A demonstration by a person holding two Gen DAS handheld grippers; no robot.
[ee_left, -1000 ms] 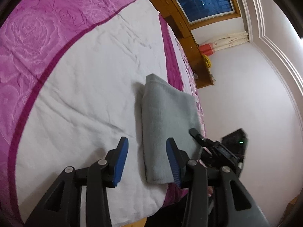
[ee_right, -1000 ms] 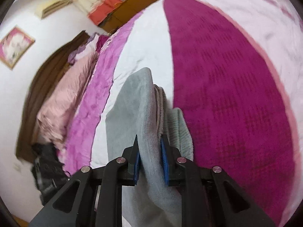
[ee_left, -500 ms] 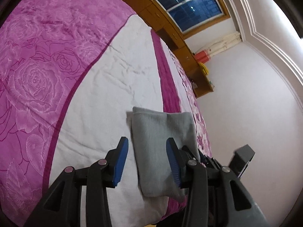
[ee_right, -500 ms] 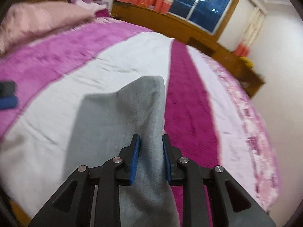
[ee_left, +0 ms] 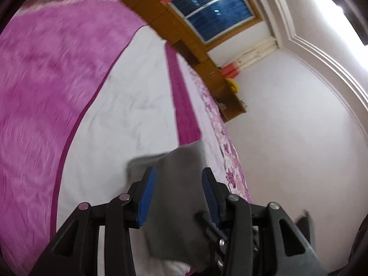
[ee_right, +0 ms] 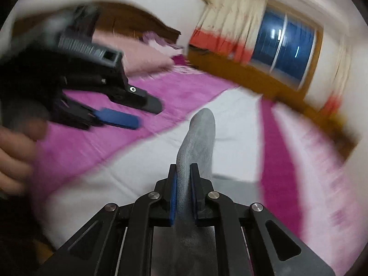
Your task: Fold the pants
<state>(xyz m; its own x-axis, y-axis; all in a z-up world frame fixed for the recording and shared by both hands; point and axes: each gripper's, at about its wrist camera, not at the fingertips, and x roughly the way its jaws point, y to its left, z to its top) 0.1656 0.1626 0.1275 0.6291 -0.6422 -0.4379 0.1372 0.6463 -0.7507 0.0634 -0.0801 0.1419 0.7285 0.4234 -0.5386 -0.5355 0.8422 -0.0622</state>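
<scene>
We note a bed (ee_left: pixel 128 105) under a cover with a white middle panel, a broad rose-patterned magenta band on one side and a narrow dark magenta stripe (ee_left: pixel 184 105) on the other. Beyond the stripe the cover's edge is pale with pink flowers. The white panel shows light creases. The folded grey pants (ee_left: pixel 174 197) sit at its near end; whether any part rests on the cover, motion blur hides. A pink pillow (ee_right: pixel 147 57) lies at the head, against a dark wooden headboard (ee_right: pixel 138 23).

white bedspread (ee_left: pixel 128 115) apparently open, left gripper (ee_right: pixel 128 112) overhead
</scene>
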